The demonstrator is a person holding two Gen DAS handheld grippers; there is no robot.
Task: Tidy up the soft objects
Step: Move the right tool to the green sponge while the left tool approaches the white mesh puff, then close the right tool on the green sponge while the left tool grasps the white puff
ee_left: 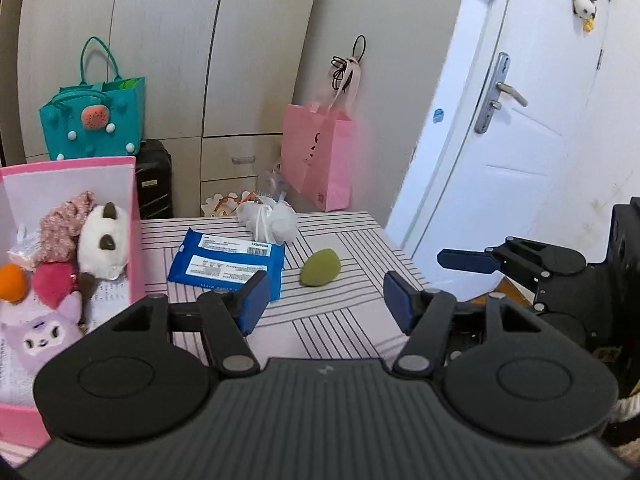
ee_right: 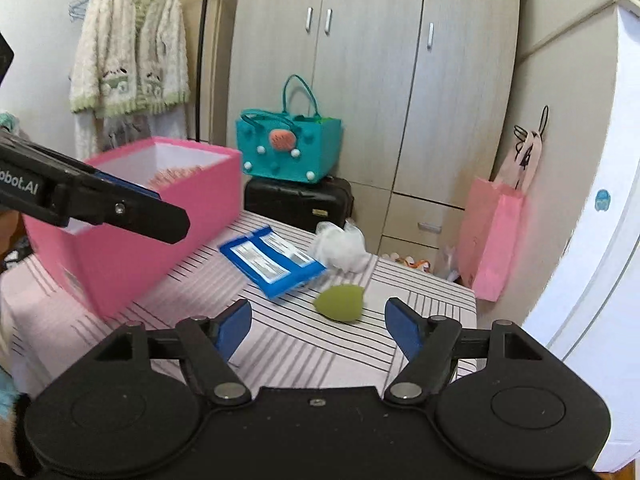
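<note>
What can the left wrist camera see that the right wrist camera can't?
Only the left wrist view looks inside the pink box, showing the plush toys, plus the white door. Only the right wrist view shows the fluffy cardigan hanging up. Both show the green sponge, blue packet, white mesh ball, teal bag and striped table.

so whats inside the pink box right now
The pink box holds a white plush, a floral fabric piece, orange and red soft balls and a purple plush, on printed paper. Anything under them is covered.
</note>
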